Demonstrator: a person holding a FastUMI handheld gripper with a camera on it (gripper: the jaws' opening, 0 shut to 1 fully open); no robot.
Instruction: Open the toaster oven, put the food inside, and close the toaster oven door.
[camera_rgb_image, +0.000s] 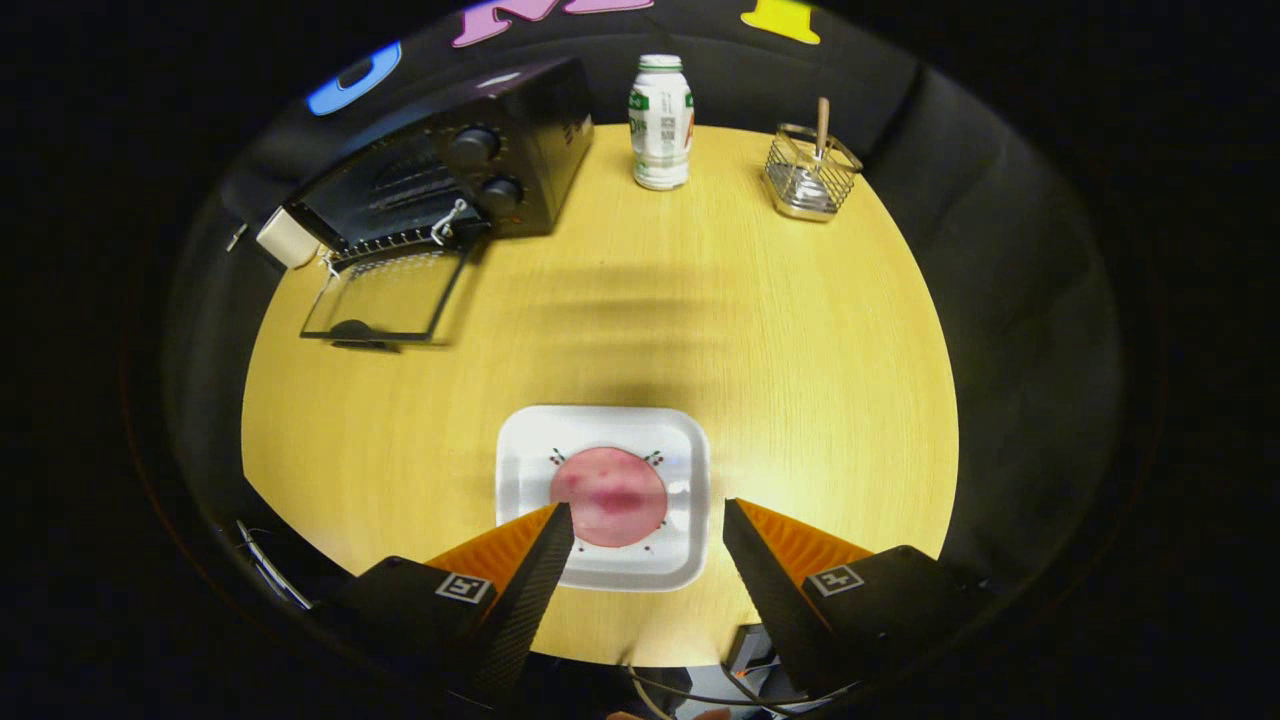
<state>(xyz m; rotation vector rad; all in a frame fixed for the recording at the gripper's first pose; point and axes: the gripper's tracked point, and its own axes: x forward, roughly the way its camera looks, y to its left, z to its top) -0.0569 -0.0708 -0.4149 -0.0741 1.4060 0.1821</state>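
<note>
**Figure: Gripper poised over the food, oven door already down**

The gripper (648, 520) hangs above a white plate (520, 450) on the round wooden table (800, 330), its jaws spread wide and holding nothing. The food (610, 495), a flat pink round slice, lies in the middle of the plate, between the two fingertips and slightly ahead of them. The toaster oven (470, 170) stands at the far left of the table, well apart from the plate, with its glass door (385, 295) folded down flat onto the tabletop. The opening step therefore appears done; picking up the food is judged to be the step in hand.

Risks from here:

- The slice looks thin and soft (its surface is blurred, so texture cannot be told). Fingers closing flat on it may slide over the top, or scrape the plate and push it along the table.
- A limp slice gripped at one edge may fold or slip out on the long carry to the oven.
- The lowered door lies in front of the oven mouth; an approach that is too low may strike it.
- A bottle (661, 120) and a wire basket (810, 175) stand at the far edge, away from the likely path, and pose little hazard.
</note>
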